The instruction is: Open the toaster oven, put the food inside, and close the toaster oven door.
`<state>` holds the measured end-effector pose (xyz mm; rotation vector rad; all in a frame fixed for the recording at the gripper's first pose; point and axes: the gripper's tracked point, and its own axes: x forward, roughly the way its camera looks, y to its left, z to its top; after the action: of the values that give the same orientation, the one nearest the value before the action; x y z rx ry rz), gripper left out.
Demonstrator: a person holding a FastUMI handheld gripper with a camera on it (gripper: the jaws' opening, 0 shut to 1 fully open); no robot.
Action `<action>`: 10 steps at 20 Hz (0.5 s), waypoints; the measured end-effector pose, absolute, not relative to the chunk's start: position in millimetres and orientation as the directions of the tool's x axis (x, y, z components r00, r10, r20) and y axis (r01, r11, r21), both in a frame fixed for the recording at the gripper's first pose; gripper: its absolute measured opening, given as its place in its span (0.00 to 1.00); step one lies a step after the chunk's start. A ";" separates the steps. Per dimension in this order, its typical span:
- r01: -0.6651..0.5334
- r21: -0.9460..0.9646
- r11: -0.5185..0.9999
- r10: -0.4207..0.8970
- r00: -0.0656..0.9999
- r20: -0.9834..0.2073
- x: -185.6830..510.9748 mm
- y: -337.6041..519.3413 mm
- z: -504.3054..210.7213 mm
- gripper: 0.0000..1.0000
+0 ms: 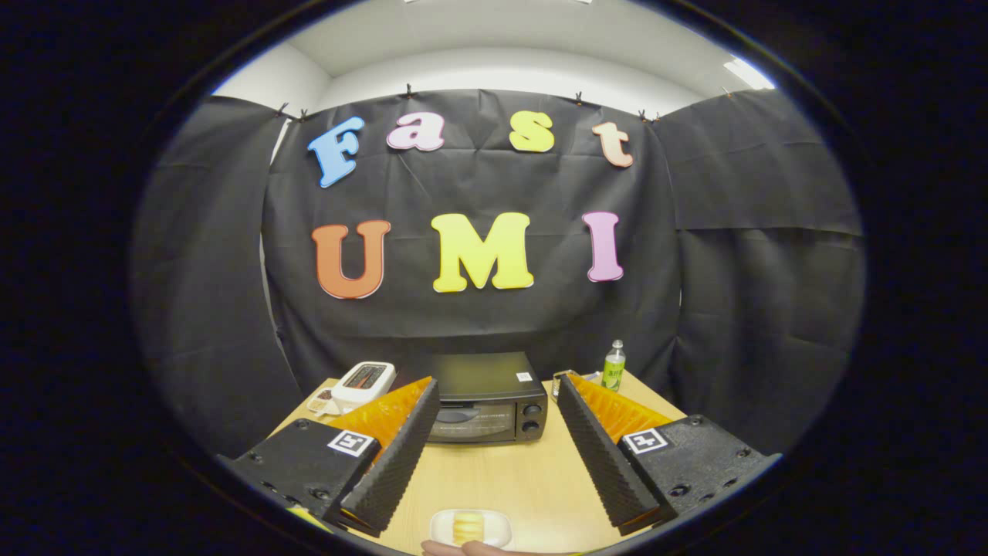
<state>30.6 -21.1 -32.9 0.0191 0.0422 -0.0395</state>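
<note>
Holding my fingers (494,440) spread wide with nothing between them, I face the toaster oven (488,400), door closed, beyond them on the tabletop (532,483). The food (467,527) sits on a small plate (494,533) just below my fingers.

The hand-held two-finger gripper (498,390) is held level above the surface, its fingers spread wide apart with nothing between them. The left finger (394,455) runs from about 7 o'clock up toward 11 o'clock; the right finger (606,455) runs from about 5 o'clock up toward 1 o'clock. Their ribbed inner pads face each other. At 6 o'clock, between the finger bases, part of a person's hand (467,548) shows.
</note>
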 end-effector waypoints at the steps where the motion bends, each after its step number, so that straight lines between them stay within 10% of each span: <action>1: 0.040 0.019 0.999 -0.039 0.998 -0.048 36.0 -21.1 -37.7 1.00; 10: -0.001 0.015 1.000 0.002 0.992 -0.123 111.2 4.0 -94.9 1.00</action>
<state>111.2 4.0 -94.9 0.0152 0.1236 0.0015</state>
